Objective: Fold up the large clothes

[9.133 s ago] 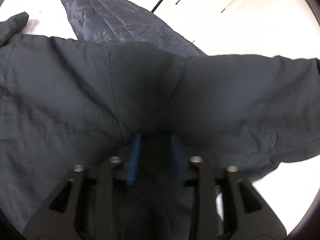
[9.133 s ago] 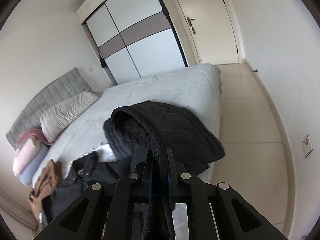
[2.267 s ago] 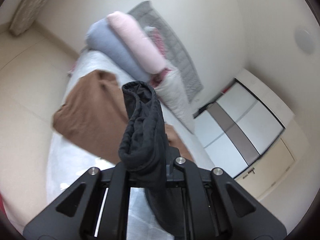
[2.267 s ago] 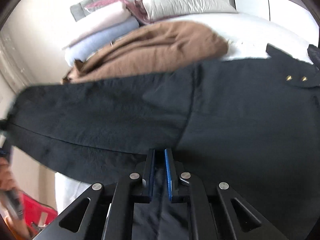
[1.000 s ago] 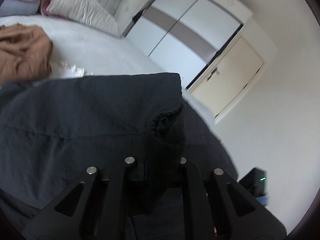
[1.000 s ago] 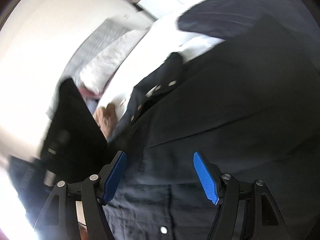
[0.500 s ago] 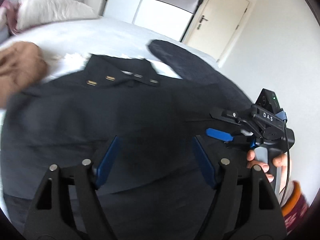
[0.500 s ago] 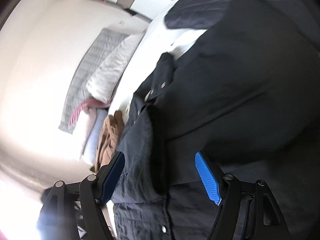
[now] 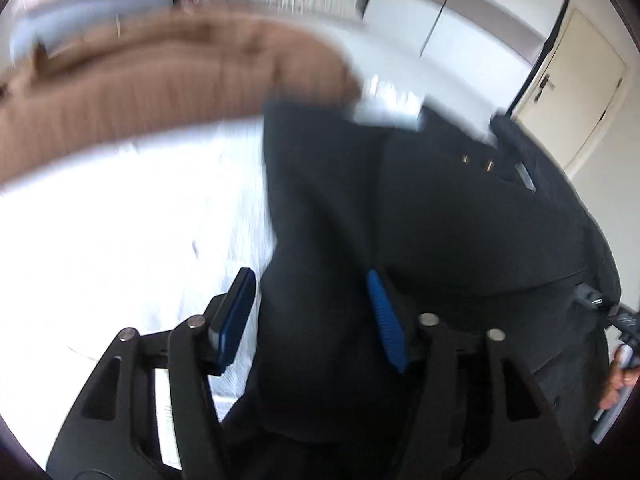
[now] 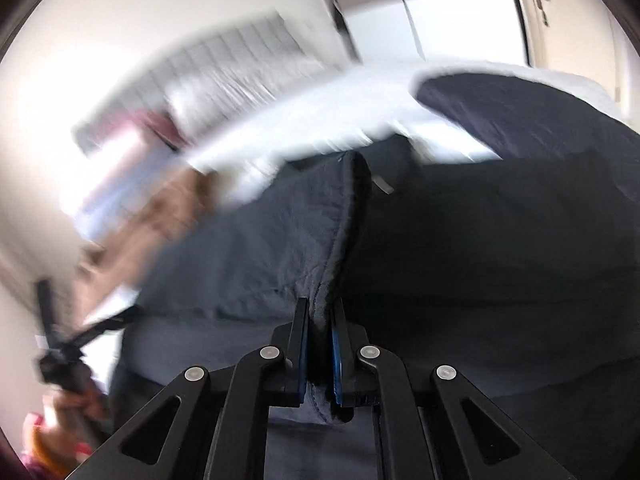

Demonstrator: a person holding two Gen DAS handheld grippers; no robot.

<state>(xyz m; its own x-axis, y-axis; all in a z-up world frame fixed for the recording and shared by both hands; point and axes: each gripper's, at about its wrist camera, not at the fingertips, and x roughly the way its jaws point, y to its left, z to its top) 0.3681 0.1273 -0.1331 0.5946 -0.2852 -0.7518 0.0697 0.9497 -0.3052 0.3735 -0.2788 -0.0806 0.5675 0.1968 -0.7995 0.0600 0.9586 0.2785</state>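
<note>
The right gripper is seen clenched on a raised fold of the black jacket; its jaws have just been closing, and the cloth is pinched between the blue pads. From that pinch a ridge of fabric runs up toward twelve o'clock, while the rest of the jacket spreads out from two to five o'clock. A dark quilted garment is seen beyond it at one o'clock.

The left gripper is held apart, its jaws having just been narrowing. The jacket's edge hangs between the fingers, but whether the pads press on it cannot be told. From there the jacket stretches toward one and three o'clock across the white bed, gold snaps showing at one o'clock. A brown garment lies at eleven o'clock, blurred.
</note>
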